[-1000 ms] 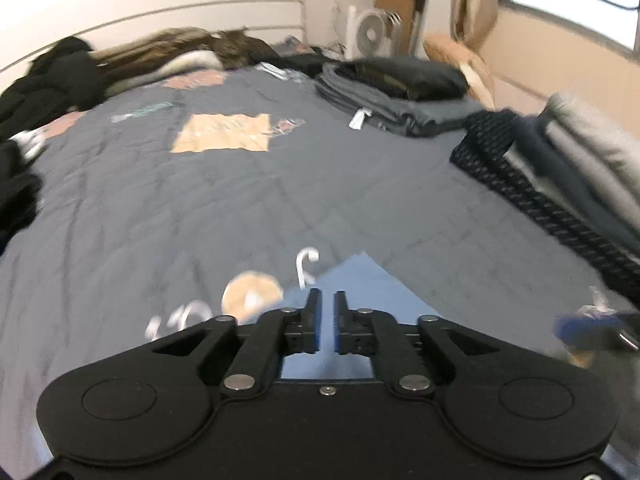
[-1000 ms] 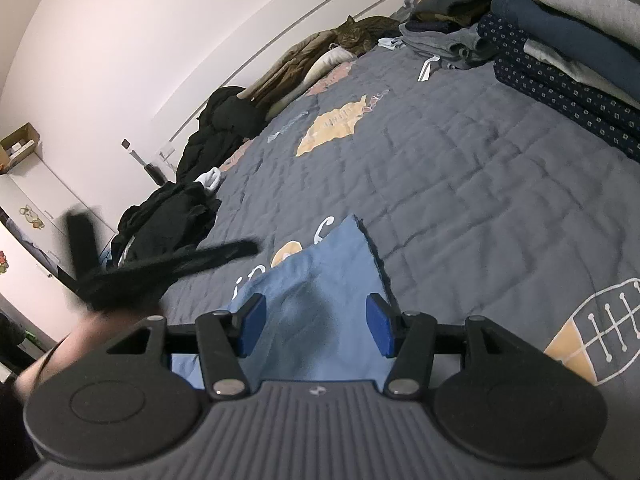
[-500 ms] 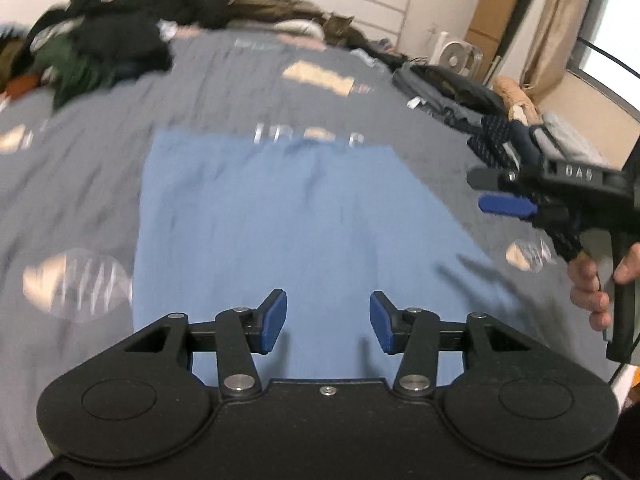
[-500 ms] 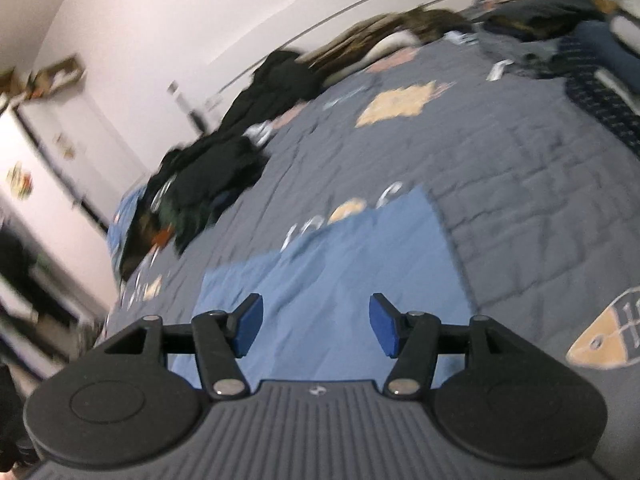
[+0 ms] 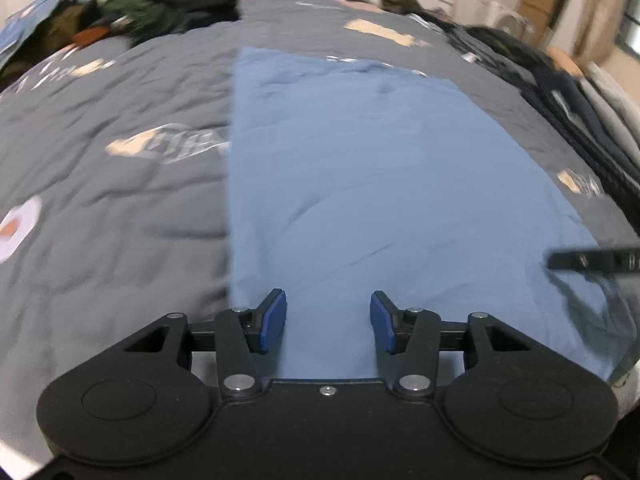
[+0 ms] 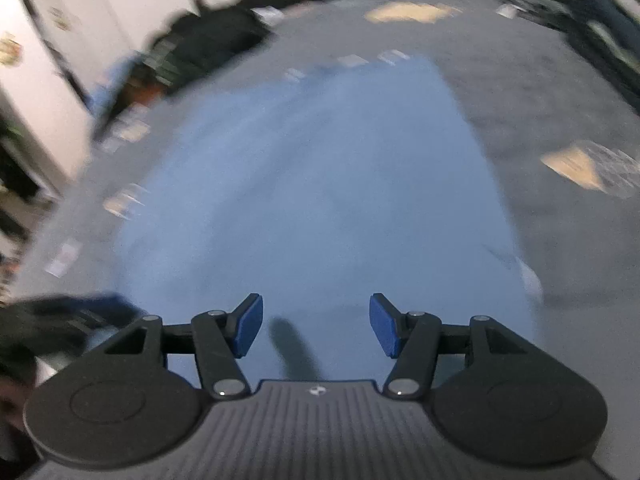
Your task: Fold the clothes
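Note:
A light blue garment (image 5: pixel 360 184) lies spread flat on the grey quilted bed cover (image 5: pixel 112 200), folded into a long rectangle. My left gripper (image 5: pixel 328 326) hovers open over its near edge, nothing between the blue pads. In the right wrist view the same blue garment (image 6: pixel 320 200) fills the middle, blurred by motion. My right gripper (image 6: pixel 316 326) is open above its near end, empty. The right gripper's dark body (image 5: pixel 596 258) shows at the right edge of the left wrist view.
Dark loose clothes (image 5: pixel 160 4) are heaped at the far left of the bed. Folded stacks of clothes (image 5: pixel 592 112) run along the right side. A white cupboard (image 6: pixel 36 80) stands left of the bed. Printed patches (image 5: pixel 176 146) dot the cover.
Both grippers pulled back toward the garment's near edge and tipped downward. The left gripper went from shut to open a second ago and has stayed open; the right stays open.

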Available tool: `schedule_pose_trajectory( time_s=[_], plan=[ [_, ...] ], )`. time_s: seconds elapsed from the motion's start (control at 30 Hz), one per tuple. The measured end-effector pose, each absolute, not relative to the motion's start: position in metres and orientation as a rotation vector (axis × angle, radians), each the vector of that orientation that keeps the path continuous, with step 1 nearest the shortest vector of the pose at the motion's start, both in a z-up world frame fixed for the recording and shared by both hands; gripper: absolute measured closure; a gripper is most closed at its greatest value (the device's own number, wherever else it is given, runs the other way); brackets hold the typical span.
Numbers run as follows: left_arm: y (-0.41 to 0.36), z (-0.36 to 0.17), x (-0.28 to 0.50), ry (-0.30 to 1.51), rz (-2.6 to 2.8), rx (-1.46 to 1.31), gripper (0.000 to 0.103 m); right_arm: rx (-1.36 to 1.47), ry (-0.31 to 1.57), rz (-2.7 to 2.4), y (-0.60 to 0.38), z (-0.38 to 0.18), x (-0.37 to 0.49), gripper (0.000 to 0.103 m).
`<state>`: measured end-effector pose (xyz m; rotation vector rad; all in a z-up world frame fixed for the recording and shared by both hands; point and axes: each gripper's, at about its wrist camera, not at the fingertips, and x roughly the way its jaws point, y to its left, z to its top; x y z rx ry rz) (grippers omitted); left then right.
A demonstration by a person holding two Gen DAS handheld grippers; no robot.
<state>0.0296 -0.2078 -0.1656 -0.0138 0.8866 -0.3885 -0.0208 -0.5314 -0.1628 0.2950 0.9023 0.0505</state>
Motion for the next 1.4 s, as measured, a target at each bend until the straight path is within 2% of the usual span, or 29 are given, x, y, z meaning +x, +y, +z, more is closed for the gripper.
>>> schedule_pose_trajectory(
  time_s=[0.17, 0.33, 0.5, 0.57, 0.63, 0.83, 1.0, 1.13, 1.2, 1.4],
  plan=[
    [-0.212, -0.148, 0.001, 0.805, -0.486, -0.042, 0.056, 0.365, 0.840, -0.065, -0.556, -0.149, -0.054, 0.045],
    [-0.239, -0.156, -0.023, 0.804, -0.614, -0.071, 0.056, 0.407, 0.743, 0.055, -0.526, -0.138, -0.081, 0.045],
    [-0.258, -0.175, -0.029, 0.833, -0.579, 0.101, 0.054, 0.277, 0.847, 0.105, -0.492, -0.158, -0.082, 0.045],
    [-0.252, -0.178, -0.025, 0.846, -0.561, 0.097, 0.050, 0.236, 0.877, 0.077, -0.492, -0.166, -0.082, 0.045],
    [-0.243, -0.177, -0.022, 0.861, -0.524, 0.081, 0.049, 0.242, 0.893, 0.034, -0.501, -0.172, -0.086, 0.045],
    [-0.215, -0.171, -0.020, 0.884, -0.352, 0.053, 0.051, 0.297, 0.882, -0.082, -0.520, -0.169, -0.099, 0.045],
    [-0.202, -0.151, -0.028, 0.826, -0.394, -0.054, 0.051, 0.296, 0.856, -0.131, -0.521, -0.166, -0.108, 0.045],
    [-0.221, -0.150, -0.039, 0.819, -0.479, -0.017, 0.042, 0.289, 0.778, -0.016, -0.504, -0.153, -0.113, 0.045],
    [-0.229, -0.154, -0.042, 0.821, -0.491, 0.025, 0.042, 0.250, 0.743, 0.070, -0.490, -0.150, -0.115, 0.045],
    [-0.230, -0.165, -0.038, 0.871, -0.469, 0.048, 0.042, 0.208, 0.869, 0.072, -0.480, -0.169, -0.104, 0.044]
  ],
)
